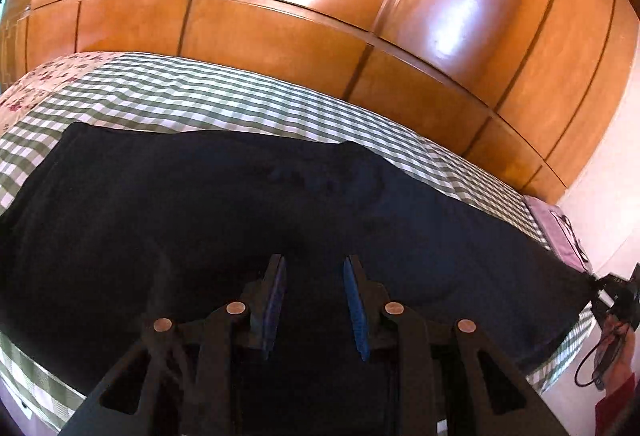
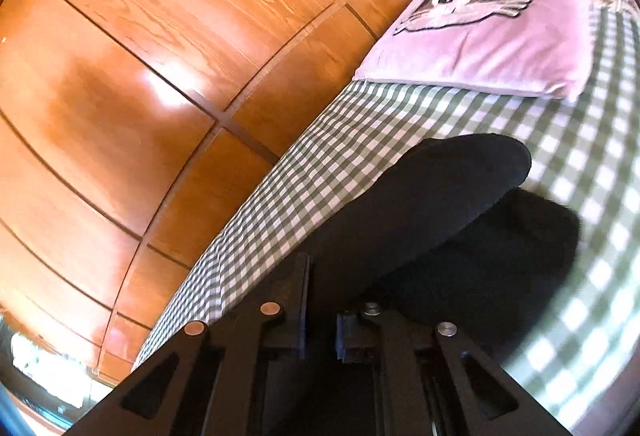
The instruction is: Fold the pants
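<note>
Dark navy pants (image 1: pixel 224 220) lie spread across a green-and-white checked bed (image 1: pixel 224 99). My left gripper (image 1: pixel 316 268) hovers over the near part of the pants, its blue-padded fingers (image 1: pixel 356 312) apart with nothing between them. In the right wrist view my right gripper (image 2: pixel 320 276) grips one end of the pants (image 2: pixel 432 195); the cloth runs from between the fingers and drapes over the right one, lifted above the bed (image 2: pixel 360 123). The right gripper also shows at the far right of the left wrist view (image 1: pixel 612 296), holding the pants' end.
A wooden wardrobe (image 1: pixel 280 15) stands right behind the bed. A pink pillow with a cat print (image 2: pixel 488 35) lies at the bed's end. A floral cloth (image 1: pixel 44 83) lies at the bed's far left.
</note>
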Available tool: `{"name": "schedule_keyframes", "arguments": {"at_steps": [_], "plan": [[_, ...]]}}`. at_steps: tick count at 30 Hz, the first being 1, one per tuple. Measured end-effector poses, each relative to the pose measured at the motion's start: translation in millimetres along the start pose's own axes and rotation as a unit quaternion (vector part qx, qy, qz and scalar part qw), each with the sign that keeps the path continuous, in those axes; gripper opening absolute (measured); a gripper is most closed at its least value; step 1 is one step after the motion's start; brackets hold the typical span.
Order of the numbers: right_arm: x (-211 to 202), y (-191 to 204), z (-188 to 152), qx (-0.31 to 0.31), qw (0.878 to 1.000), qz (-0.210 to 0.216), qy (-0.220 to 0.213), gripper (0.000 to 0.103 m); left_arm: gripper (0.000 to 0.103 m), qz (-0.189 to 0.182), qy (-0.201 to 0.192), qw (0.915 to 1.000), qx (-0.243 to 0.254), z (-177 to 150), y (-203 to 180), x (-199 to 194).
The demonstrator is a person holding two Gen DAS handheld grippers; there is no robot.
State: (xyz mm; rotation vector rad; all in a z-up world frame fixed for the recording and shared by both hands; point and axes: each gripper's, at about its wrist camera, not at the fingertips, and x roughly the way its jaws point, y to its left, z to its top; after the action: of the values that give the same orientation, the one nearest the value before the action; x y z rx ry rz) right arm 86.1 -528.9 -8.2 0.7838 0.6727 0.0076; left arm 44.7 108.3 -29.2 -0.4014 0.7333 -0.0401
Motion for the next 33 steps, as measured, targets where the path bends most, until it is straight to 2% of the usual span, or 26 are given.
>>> {"name": "schedule_keyframes", "arguments": {"at_steps": [4,7,8,10,11,12,16,19,20,22,23,25,29,33], "plan": [[16.1,-43.6,-23.2,0.035,0.998,-0.030,0.053,0.010,0.030,-0.011,0.013,0.9998,0.012,-4.2,-8.7,3.5],[17.7,-60.2,-26.6,0.076,0.996,0.002,0.044,0.008,0.030,-0.017,0.021,0.9994,0.020,-4.8,-12.5,8.0],[16.2,-59.8,-26.4,0.089,0.995,0.010,0.039,0.015,0.030,-0.018,0.020,0.9994,0.022,-5.5,-14.2,8.4],[14.0,-54.6,-27.2,0.098,0.994,0.032,0.034,0.028,0.030,-0.021,0.020,0.9992,0.027,-6.3,-17.5,9.4],[15.0,-47.0,-31.0,0.094,0.994,0.047,0.041,0.041,0.030,-0.020,0.021,0.9992,0.028,-6.4,-18.2,10.7],[13.0,-41.4,-34.3,0.091,0.993,0.055,0.047,0.046,0.030,-0.022,0.022,0.9992,0.026,-7.1,-19.3,12.7],[28.9,-3.5,-67.5,0.061,0.985,0.110,0.114,0.046,0.030,-0.031,0.027,0.9988,0.026,-10.8,-29.1,16.3],[46.2,32.5,-98.6,0.022,0.975,0.142,0.170,0.046,0.030,-0.035,0.028,0.9981,0.043,-12.7,-39.7,18.4],[51.9,49.5,-110.9,-0.009,0.971,0.145,0.190,0.045,0.030,-0.035,0.028,0.9978,0.049,-13.1,-43.2,18.8],[58.2,76.2,-127.6,-0.076,0.965,0.136,0.211,0.024,0.030,-0.040,0.030,0.9972,0.056,-13.2,-48.1,19.0],[62.5,90.9,-137.1,-0.117,0.958,0.124,0.230,0.009,0.030,-0.042,0.031,0.9970,0.057,-12.9,-49.8,18.3],[60.8,97.7,-138.9,-0.140,0.957,0.107,0.231,0.009,0.030,-0.046,0.028,0.9968,0.059,-11.8,-52.0,13.7],[46.0,83.9,-123.8,-0.112,0.957,0.122,0.237,0.007,0.030,-0.049,0.016,0.9968,0.061,-9.0,-50.8,3.3],[53.8,68.3,-134.1,-0.111,0.957,0.095,0.249,0.008,0.030,-0.036,0.029,0.9972,0.058,-8.9,-46.2,14.8]]}}
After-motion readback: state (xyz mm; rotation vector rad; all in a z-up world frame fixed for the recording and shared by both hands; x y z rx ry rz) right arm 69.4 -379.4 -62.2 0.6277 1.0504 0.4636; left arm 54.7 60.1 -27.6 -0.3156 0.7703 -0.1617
